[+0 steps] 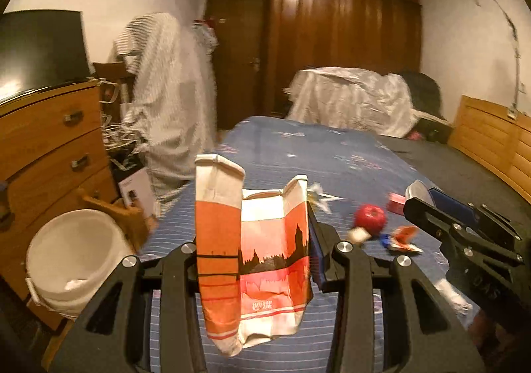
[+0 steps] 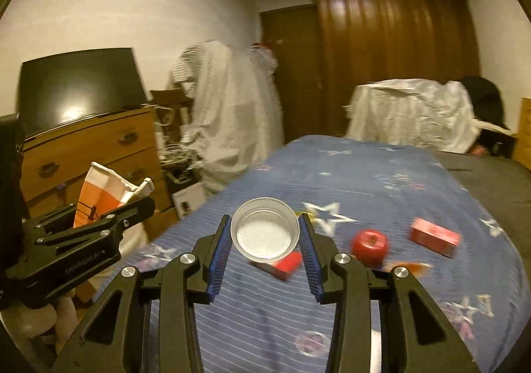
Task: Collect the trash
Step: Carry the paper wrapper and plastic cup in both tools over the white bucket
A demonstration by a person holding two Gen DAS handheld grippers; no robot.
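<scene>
An orange and white paper bag (image 1: 262, 256) hangs upright between the fingers of my left gripper (image 1: 254, 236), which is shut on its sides. In the right wrist view the same bag (image 2: 106, 190) shows at the left in that gripper (image 2: 132, 203). My right gripper (image 2: 265, 233) is shut on a clear plastic cup (image 2: 265, 236), mouth facing the camera, above the blue bed cover (image 2: 365, 180). On the bed lie a round red object (image 2: 370, 246), a red box (image 2: 434, 236) and a second red box (image 2: 285, 265) below the cup. A crumpled wrapper (image 1: 401, 238) lies near the round red object (image 1: 370, 218).
A white bucket (image 1: 73, 260) stands on the floor left of the bed, beside a wooden dresser (image 1: 49, 147) with a dark screen (image 1: 39, 47) on top. Cloth-draped furniture (image 1: 166, 90) and a dark wardrobe (image 1: 341, 27) fill the far side. A white tissue (image 1: 454, 296) lies near the bed's front edge.
</scene>
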